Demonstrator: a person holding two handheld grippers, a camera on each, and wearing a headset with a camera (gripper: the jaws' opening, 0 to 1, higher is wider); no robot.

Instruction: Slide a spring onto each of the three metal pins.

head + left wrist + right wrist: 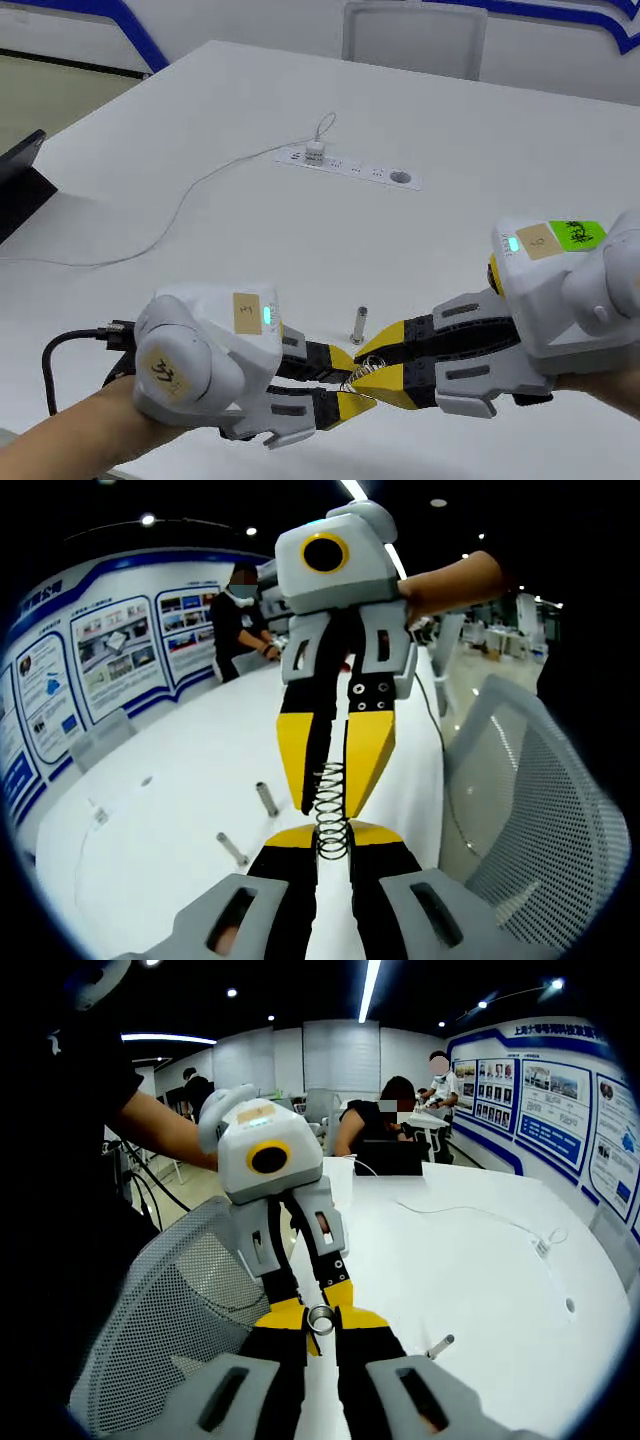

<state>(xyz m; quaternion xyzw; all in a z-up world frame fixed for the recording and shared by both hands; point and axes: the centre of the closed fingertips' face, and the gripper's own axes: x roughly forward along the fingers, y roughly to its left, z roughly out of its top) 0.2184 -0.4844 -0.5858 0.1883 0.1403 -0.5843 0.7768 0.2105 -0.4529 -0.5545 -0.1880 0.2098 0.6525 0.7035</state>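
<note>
At the near edge of the white table (pixel 250 230), the two grippers meet tip to tip, with one spring (pixel 332 812) spanning the gap between them. Left gripper (pixel 332 840): jaws drawn narrow, pinching the coils at one end. Right gripper (pixel 320 1324): jaws likewise narrow, clamped on the opposite end, so that its own view looks straight down the spring's bore. Just beyond the tips, in the head view, stands an upright metal pin (pixel 358 325) with no spring on it. The left gripper view shows two pins near each other on the table, both bare. By these signs the step in hand is a hand-over or re-grip ahead of a fitting, and the task appears to be near its start. To do it well, release one end only when the other grip is firm, since a coil pinched at the jaw tips is likely to spring free. Grip the spring by its side, leaving the lower opening clear of the jaws. Bring the bore vertical and directly above the pin before lowering. Lower gently, because a tilted coil will probably catch on the pin's top edge.
</note>
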